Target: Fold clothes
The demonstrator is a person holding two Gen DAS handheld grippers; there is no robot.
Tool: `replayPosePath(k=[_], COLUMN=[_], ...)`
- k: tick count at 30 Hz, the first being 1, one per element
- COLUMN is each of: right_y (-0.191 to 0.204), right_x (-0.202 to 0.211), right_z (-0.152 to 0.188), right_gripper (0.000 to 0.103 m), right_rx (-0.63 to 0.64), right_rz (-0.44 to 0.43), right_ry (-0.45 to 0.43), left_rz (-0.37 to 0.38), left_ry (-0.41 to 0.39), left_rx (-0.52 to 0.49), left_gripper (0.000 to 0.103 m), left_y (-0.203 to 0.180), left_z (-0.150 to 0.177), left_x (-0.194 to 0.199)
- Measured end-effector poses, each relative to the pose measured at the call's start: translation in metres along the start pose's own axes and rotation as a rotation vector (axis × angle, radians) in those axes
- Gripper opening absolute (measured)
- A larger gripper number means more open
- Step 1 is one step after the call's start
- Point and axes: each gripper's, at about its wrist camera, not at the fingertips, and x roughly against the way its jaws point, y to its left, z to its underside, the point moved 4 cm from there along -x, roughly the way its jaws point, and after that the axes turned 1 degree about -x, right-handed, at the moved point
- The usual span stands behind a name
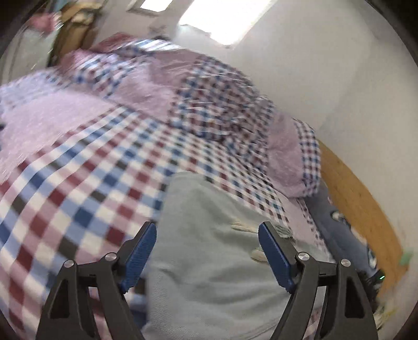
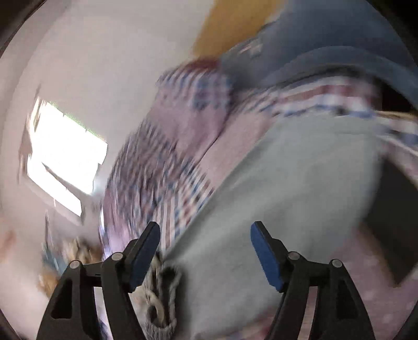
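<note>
Checked bedding in red, blue and white squares, patched with pale lilac panels, covers the bed (image 1: 78, 167) and fills most of the left wrist view; it runs from the near left to the far right, where a rumpled heap of the same fabric (image 1: 224, 109) lies against the white wall (image 1: 326, 65). A bright window (image 1: 222, 18) sits in that wall at the far end, and a yellow-brown wooden board (image 1: 360, 198) runs along the bed's right side.

On the near part of the bed lies the pale grey-green garment (image 1: 214, 256), smooth and flat, with the checked bedding to its left and beyond it. Small pale markings show on its right part, too blurred to name. In the right wrist view, which is heavily smeared, the same garment (image 2: 282, 188) stretches away from the camera, and a darker ribbed edge of it (image 2: 162, 300) hangs at the near left, just beside the left blue pad.

The left tool (image 1: 207, 230) hovers over the garment with its blue pads spread wide; nothing is between them and they press on nothing. The right tool (image 2: 205, 230) is likewise spread wide above the garment, its pads clear of the cloth as far as the blur allows.
</note>
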Motion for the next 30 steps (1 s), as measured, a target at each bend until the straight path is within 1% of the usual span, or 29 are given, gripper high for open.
replayPosePath(k=[3,6,8,11,13,18,20,22,27,30], right_y=[-0.039,-0.065,-0.074,-0.076,-0.071,-0.063,-0.067,-0.068,-0.062,-0.058], right_x=[0.03,0.042,0.046,0.041,0.034,0.013,0.004,-0.005,-0.027,-0.038], right_z=[-0.021,-0.023,-0.02,-0.011,-0.01,-0.029,-0.035,-0.043,-0.053,-0.059], right_gripper=[0.08,0.08,0.08,0.08,0.08,0.081,0.081,0.082,0.087,0.087], right_rx=[-0.14,-0.205,-0.219,-0.188,-0.13,-0.021,-0.001,0.009,0.067,0.114], right_rz=[0.03,0.069,0.092,0.127,0.15,0.213,0.241,0.243,0.245,0.276], right_ry=[-0.078,-0.072,-0.05,-0.006,0.006,-0.009,-0.006,-0.005,0.014,0.013], left_rz=[0.026,0.076,0.102,0.152,0.175,0.191,0.195,0.196,0.204,0.209], left_ry=[0.007,-0.013,-0.02,-0.034,-0.037,0.007,0.008,0.004,0.0,0.006], left_rx=[-0.085,-0.156,-0.194,-0.221,-0.235,-0.221,-0.229,-0.226,-0.171,-0.141], left_gripper=[0.084,0.084,0.085,0.085,0.086,0.086,0.086,0.086,0.086,0.086], left_y=[-0.03,-0.062,-0.081,-0.101,-0.11,-0.117,-0.116,-0.113,-0.103,-0.098], left_z=[0.006,0.009,0.012,0.018,0.023,0.032,0.035,0.034,0.027,0.024], left_x=[-0.013,-0.021,-0.023,-0.028,-0.033,-0.047,-0.046,-0.045,-0.045,-0.046])
